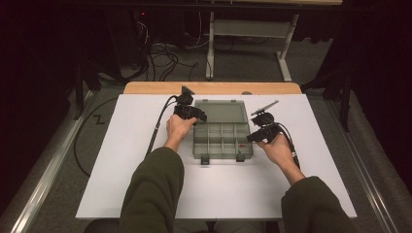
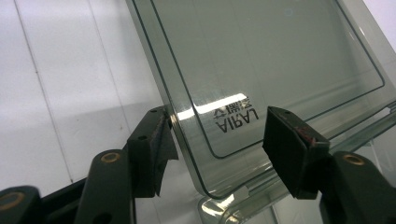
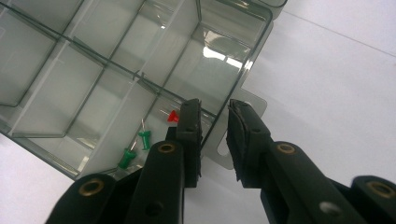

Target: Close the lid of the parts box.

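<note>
Big white worktop (image 1: 145, 160), and sitting mid-field on it is the clear compartment box (image 1: 222, 141), lid (image 1: 221, 111) thrown back flat toward the far edge. So the opening looks done, and what's left, by my read, is either working with the contents or swinging that lid back over.

Left tool (image 2: 219, 135) is right at the lid's near corner: jaws spread wide, the lid edge (image 2: 187, 154) sitting between them, one pad just touching the rim, the other standing clear. No real clamp there yet. In the high view that left tool (image 1: 193, 114) hovers at the box's far-left corner.

Right tool (image 3: 214, 140) is nearly closed, jaws straddling the box's side wall (image 3: 233, 105) by the latch tab (image 3: 243, 135); whether the pads actually pinch it, I can't tell. In the high view the right tool (image 1: 252, 137) rests at the box's right side, steadying it, I'd judge.

Smallest now: two green pushpins (image 3: 135, 149) and a red pushpin (image 3: 173, 116) lying in the end compartment beside that wall.
</note>
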A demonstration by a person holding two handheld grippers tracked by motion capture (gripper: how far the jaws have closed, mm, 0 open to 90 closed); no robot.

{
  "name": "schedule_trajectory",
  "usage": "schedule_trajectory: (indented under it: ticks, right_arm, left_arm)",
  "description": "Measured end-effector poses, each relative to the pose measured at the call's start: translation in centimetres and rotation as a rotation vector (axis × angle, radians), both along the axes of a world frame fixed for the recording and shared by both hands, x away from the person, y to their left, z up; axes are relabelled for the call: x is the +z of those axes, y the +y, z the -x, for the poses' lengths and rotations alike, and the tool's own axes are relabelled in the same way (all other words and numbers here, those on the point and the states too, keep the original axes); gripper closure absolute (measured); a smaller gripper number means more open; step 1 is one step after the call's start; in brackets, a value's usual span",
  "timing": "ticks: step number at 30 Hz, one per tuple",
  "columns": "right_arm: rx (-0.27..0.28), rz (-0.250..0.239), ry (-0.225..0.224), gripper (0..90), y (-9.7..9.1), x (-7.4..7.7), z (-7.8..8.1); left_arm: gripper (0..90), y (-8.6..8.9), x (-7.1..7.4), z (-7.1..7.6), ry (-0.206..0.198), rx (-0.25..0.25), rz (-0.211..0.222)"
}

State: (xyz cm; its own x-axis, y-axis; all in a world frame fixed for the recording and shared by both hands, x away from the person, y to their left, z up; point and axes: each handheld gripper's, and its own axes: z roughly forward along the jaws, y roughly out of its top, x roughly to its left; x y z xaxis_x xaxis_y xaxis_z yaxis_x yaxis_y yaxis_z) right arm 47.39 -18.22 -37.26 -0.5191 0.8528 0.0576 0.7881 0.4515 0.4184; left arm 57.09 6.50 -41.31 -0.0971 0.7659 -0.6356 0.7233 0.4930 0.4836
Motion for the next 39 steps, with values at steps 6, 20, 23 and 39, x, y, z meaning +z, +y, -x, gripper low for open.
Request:
schedule_trajectory:
  ticks: [6,20,23,39]
  right_arm:
    - [-0.001,0.002,0.009,77.3,0.1,0.1,-0.1]
    - [0.0,-0.001,0.022,77.4,0.0,0.1,-0.3]
    - [0.0,-0.002,0.022,77.5,0.0,0.1,-0.2]
    - [0.001,0.003,0.021,77.5,0.1,0.1,-0.2]
  left_arm:
    - [43.5,0.1,0.6,0.3,-0.03,-0.009,-0.006]
    - [47.9,0.5,2.4,1.1,-0.099,-0.029,-0.005]
    - [49.2,0.5,2.8,1.4,-0.114,-0.037,-0.005]
    - [55.1,0.3,4.1,3.1,-0.192,-0.09,-0.077]
